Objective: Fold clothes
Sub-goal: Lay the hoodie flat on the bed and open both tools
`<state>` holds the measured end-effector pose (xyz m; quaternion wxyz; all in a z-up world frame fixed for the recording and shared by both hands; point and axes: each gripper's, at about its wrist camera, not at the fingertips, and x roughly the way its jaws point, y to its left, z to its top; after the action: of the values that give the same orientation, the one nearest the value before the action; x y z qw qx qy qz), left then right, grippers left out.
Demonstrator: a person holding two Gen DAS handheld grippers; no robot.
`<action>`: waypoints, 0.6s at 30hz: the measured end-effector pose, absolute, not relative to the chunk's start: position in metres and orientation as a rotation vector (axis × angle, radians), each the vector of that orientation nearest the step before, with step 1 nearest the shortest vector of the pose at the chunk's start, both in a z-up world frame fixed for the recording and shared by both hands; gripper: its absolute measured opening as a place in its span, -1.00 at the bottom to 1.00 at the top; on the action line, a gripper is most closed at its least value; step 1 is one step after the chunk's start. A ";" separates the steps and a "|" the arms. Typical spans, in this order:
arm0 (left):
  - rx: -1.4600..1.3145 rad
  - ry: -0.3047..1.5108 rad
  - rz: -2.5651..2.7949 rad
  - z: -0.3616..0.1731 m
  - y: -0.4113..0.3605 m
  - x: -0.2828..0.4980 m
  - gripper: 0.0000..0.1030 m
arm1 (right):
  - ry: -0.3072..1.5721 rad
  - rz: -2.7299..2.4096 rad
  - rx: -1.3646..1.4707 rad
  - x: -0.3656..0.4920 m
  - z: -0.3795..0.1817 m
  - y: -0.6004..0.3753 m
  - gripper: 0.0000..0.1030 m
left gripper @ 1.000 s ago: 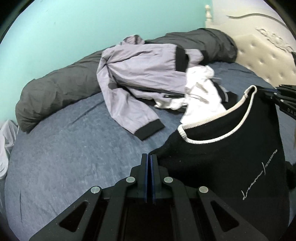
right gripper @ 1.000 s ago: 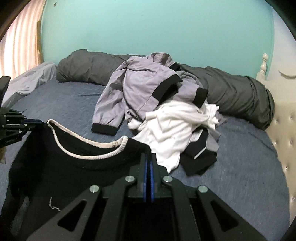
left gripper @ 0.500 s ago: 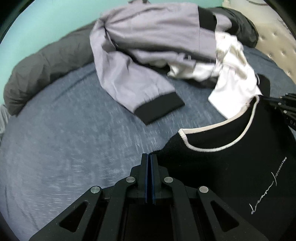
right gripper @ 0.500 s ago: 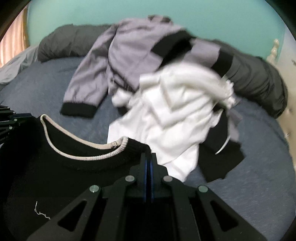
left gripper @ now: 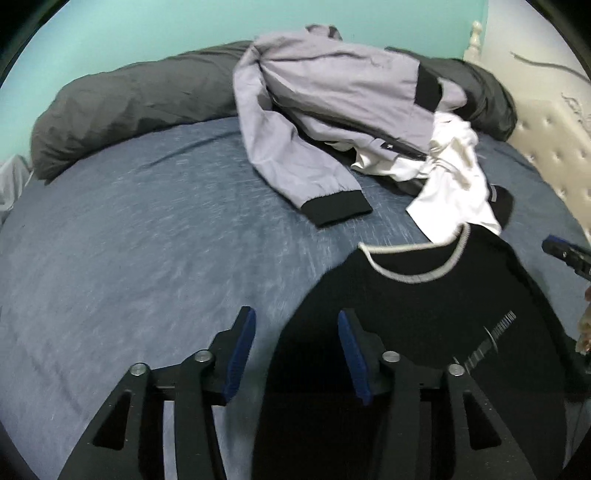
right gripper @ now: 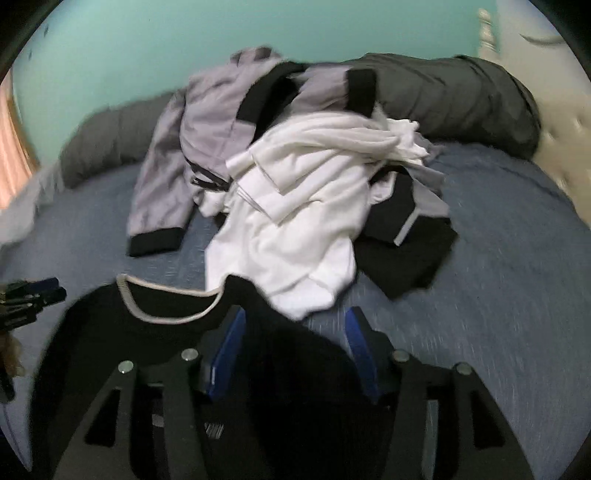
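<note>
1. Left gripper [left gripper: 296, 350]: at the bottom centre of the left wrist view, jaws spread wide, grasping nothing. Its blue pads [left gripper: 240, 356] straddle the left edge of the black sweatshirt [left gripper: 424, 321].
2. Right gripper [right gripper: 293, 349]: bottom centre of the right wrist view, jaws likewise parted and released, with the sweatshirt's shoulder fabric lying between the fingers.
3. Black sweatshirt: lies flat on the blue bedsheet [left gripper: 147, 258], lower right of the left view, pale-trimmed neckline [left gripper: 413, 266] towards the pile.
4. Pile, upper centre: a grey jacket with black cuffs [left gripper: 332, 110] on top of a white garment [right gripper: 303, 206] and a black garment [right gripper: 406, 254]. The white garment touches the sweatshirt collar.
5. Surroundings: a dark grey rolled duvet [left gripper: 129, 107] runs along a teal wall [left gripper: 129, 33]; a cream tufted headboard [left gripper: 554, 147] is at the right edge. The right view is motion-blurred.
</note>
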<state>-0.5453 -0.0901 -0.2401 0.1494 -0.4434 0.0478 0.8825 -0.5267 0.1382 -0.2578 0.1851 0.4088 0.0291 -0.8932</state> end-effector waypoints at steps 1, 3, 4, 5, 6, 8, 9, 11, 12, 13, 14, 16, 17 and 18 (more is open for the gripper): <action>-1.272 0.130 2.533 -0.234 -0.098 -0.531 0.06 | 0.058 -2.508 1.149 -0.511 -0.256 0.144 0.11; -1.287 0.135 2.524 -0.227 -0.113 -0.498 0.07 | 0.012 -2.490 1.143 -0.479 -0.252 0.156 0.11; -1.291 0.130 2.523 -0.225 -0.120 -0.485 0.08 | -0.011 -2.480 1.139 -0.463 -0.250 0.161 0.11; -1.309 0.111 2.513 -0.225 -0.129 -0.467 0.09 | -0.034 -2.471 1.136 -0.447 -0.249 0.167 0.11; -1.328 0.087 2.504 -0.225 -0.136 -0.453 0.10 | -0.057 -2.461 1.132 -0.431 -0.247 0.173 0.13; -1.362 0.040 2.481 -0.229 -0.149 -0.426 0.11 | -0.102 -2.441 1.125 -0.400 -0.243 0.185 0.16; -1.379 0.019 2.471 -0.232 -0.156 -0.411 0.12 | -0.125 -2.431 1.121 -0.384 -0.241 0.191 0.19; -1.407 -0.016 2.458 -0.239 -0.171 -0.385 0.12 | -0.170 -2.410 1.114 -0.352 -0.238 0.202 0.19; -1.425 -0.036 2.452 -0.243 -0.178 -0.371 0.13 | -0.192 -2.400 1.110 -0.336 -0.236 0.208 0.19; -1.444 -0.056 2.446 -0.247 -0.186 -0.358 0.13 | -0.213 -2.389 1.109 -0.320 -0.235 0.213 0.19; -1.455 -0.081 2.442 -0.251 -0.193 -0.345 0.13 | -0.230 -2.382 1.111 -0.303 -0.236 0.215 0.19; -1.494 -0.120 2.435 -0.262 -0.208 -0.319 0.14 | -0.255 -2.381 1.102 -0.275 -0.237 0.220 0.20; -1.512 -0.127 2.435 -0.266 -0.214 -0.308 0.14 | -0.270 -2.381 1.100 -0.261 -0.238 0.223 0.20; -1.529 -0.135 2.434 -0.270 -0.220 -0.298 0.14 | -0.289 -2.379 1.099 -0.249 -0.239 0.225 0.20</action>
<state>-0.2975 -0.2196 -0.2702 0.1315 -0.5267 -0.0464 0.8385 -0.2487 0.2252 -0.2394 0.2500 0.4037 -0.1061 -0.8736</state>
